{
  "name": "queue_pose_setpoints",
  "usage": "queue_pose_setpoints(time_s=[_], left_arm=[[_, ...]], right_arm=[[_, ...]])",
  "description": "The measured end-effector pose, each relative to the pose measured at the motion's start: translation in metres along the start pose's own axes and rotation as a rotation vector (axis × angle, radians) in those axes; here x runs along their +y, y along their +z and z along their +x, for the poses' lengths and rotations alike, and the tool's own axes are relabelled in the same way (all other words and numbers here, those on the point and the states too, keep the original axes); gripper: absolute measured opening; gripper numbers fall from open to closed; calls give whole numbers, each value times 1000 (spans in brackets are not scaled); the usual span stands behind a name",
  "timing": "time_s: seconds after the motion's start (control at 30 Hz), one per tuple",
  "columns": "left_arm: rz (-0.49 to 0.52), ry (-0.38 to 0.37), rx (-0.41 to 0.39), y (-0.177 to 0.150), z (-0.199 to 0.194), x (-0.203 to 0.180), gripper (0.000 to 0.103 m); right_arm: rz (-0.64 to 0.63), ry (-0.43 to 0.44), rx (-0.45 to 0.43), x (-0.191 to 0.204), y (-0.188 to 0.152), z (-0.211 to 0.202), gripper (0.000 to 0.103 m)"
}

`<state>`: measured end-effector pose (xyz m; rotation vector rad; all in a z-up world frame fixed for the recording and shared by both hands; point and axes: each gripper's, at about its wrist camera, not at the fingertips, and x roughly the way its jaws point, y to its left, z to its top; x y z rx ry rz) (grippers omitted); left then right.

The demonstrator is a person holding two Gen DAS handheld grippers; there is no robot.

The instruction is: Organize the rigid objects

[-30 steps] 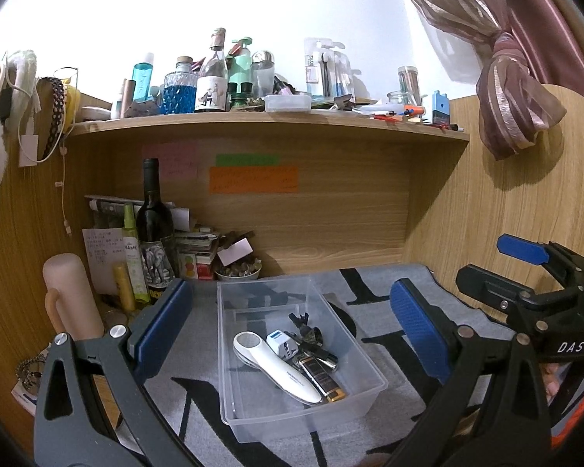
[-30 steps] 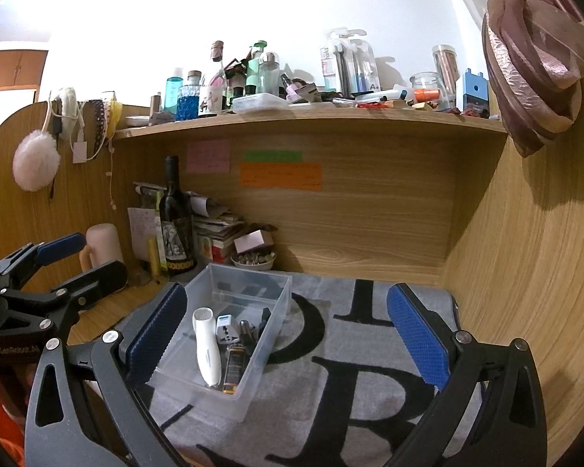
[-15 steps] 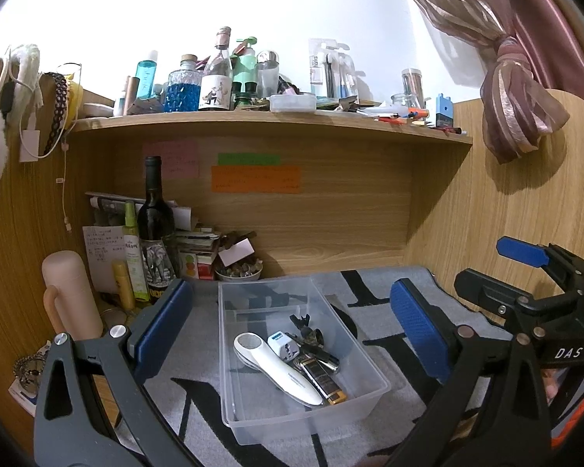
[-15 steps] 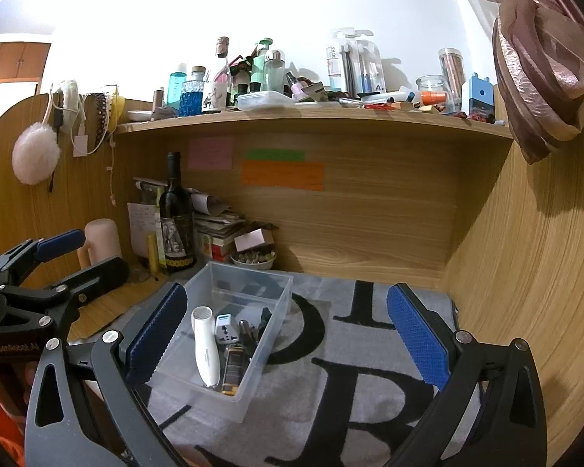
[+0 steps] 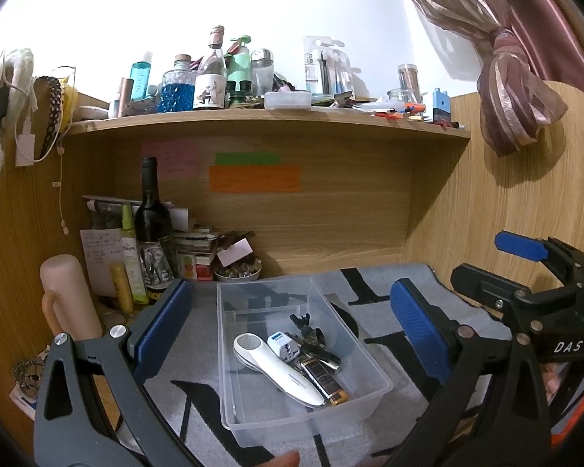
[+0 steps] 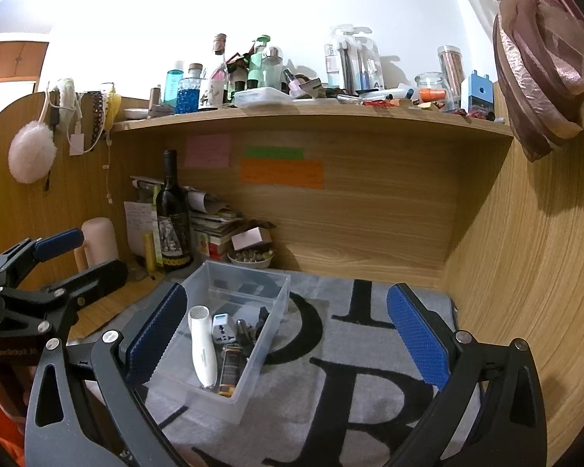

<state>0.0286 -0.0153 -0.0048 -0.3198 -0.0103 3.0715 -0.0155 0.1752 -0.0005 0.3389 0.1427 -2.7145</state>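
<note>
A clear plastic bin (image 5: 370, 393) (image 6: 280, 288) sits on a grey mat with black letters. In it lie a white handheld device (image 5: 280, 373) (image 6: 202, 350), a white plug adapter (image 5: 282, 344) (image 6: 224, 325), a black and gold lighter (image 5: 325, 383) (image 6: 229, 369) and dark metal pieces (image 5: 309, 334). My left gripper (image 5: 292, 334) is open and empty, held above the bin. My right gripper (image 6: 288, 338) is open and empty, to the right of the bin, above the mat.
A wine bottle (image 5: 152, 229), yellow tubes, a pink cylinder (image 5: 66, 295), stacked books and a small bowl (image 5: 237, 272) crowd the back left corner. The shelf (image 5: 268, 120) above carries several bottles. Wooden walls close in at back and right. A tied curtain (image 5: 514, 89) hangs at the right.
Both views have shifted very slightly; the bin and its contents have not moved. Both grippers stay open.
</note>
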Motion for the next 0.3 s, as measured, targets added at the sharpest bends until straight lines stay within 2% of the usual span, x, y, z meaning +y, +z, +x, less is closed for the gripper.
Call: queue_pose_setpoints(time_s=[0.3], left_arm=[[-19, -14, 9, 0, 5, 1, 103]], right_arm=[[3, 5, 11, -3, 0, 4, 103]])
